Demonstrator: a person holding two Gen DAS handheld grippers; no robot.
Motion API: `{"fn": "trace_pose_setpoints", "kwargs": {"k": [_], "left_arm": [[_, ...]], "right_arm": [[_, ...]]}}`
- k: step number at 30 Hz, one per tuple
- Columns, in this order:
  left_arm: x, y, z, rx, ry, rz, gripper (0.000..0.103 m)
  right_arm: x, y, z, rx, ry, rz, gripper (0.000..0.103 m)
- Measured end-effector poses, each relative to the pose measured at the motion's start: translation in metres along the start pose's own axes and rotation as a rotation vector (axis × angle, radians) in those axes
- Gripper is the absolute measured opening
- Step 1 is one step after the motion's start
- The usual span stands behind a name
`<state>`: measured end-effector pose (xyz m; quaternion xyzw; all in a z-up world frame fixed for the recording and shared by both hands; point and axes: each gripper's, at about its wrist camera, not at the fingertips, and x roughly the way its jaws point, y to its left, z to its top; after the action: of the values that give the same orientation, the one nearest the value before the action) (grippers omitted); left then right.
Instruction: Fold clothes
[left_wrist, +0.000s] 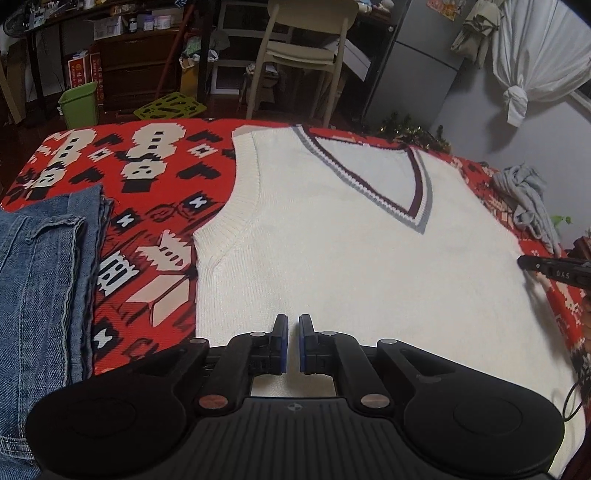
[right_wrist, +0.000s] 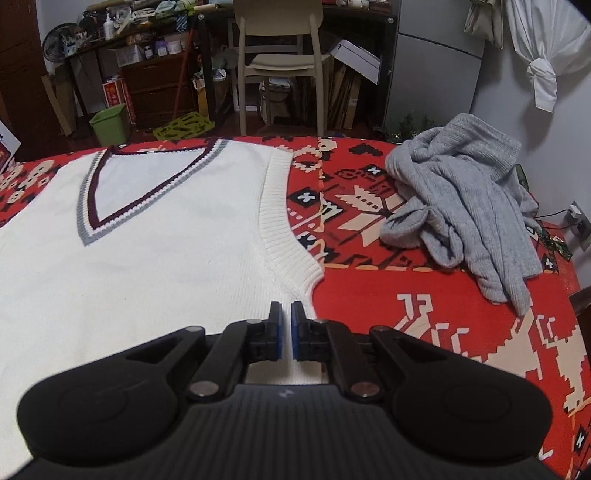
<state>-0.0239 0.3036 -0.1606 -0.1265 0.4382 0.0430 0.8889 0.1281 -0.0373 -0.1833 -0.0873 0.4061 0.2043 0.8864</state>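
1. The white knit vest (left_wrist: 332, 251) lies spread flat, front up, V-neck away from the camera, on the red patterned cloth (right_wrist: 424, 302) covering the table. It is wide and limp, so a lift from one edge alone would probably let the other side drag and bunch, leaving a skewed fold.
2. The folded denim (left_wrist: 40, 280) lies just beside the vest's left edge. A side panel swung that way could catch on it or push the stack askew.
3. The crumpled grey sweater (right_wrist: 465, 206) sits to the right, apart from the vest. A wide sweep of the right arm might drag it along.
4. The left hand-held gripper (left_wrist: 293, 341) hovers over the vest's lower middle, fingers nearly together with a thin gap and nothing between them. Pinching there might take only the top layer.
5. The right hand-held gripper (right_wrist: 287, 328) is likewise almost closed and empty, above the vest's right side below the ribbed armhole (right_wrist: 284, 229). That thick band could slip from a shallow pinch.
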Motion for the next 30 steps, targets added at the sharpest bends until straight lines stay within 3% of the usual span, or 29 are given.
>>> {"fn": "trace_pose_setpoints", "kwargs": {"k": [10, 18, 21, 25, 27, 30], "left_arm": [[0.0, 0.013, -0.001, -0.024, -0.004, -0.014, 0.005], [0.024, 0.022, 0.031, -0.019, -0.025, 0.038, 0.005], [0.025, 0.031, 0.034, -0.046, -0.018, 0.015, 0.003], [0.014, 0.03, 0.021, -0.006, -0.027, 0.048, 0.003], [0.006, 0.03, 0.013, 0.002, -0.017, 0.059, 0.003], [-0.004, 0.029, 0.005, 0.011, 0.002, 0.077, 0.003]], "right_arm": [[-0.014, -0.007, -0.022, 0.01, 0.004, 0.006, 0.003], [0.01, -0.003, 0.01, 0.005, 0.015, -0.015, 0.003], [0.012, -0.002, 0.012, -0.003, 0.013, -0.022, 0.002], [0.004, -0.005, 0.001, -0.008, 0.013, -0.044, 0.004], [-0.004, -0.011, -0.009, 0.01, 0.015, -0.048, 0.014], [-0.021, -0.017, -0.023, 0.027, 0.028, -0.028, 0.014]]}}
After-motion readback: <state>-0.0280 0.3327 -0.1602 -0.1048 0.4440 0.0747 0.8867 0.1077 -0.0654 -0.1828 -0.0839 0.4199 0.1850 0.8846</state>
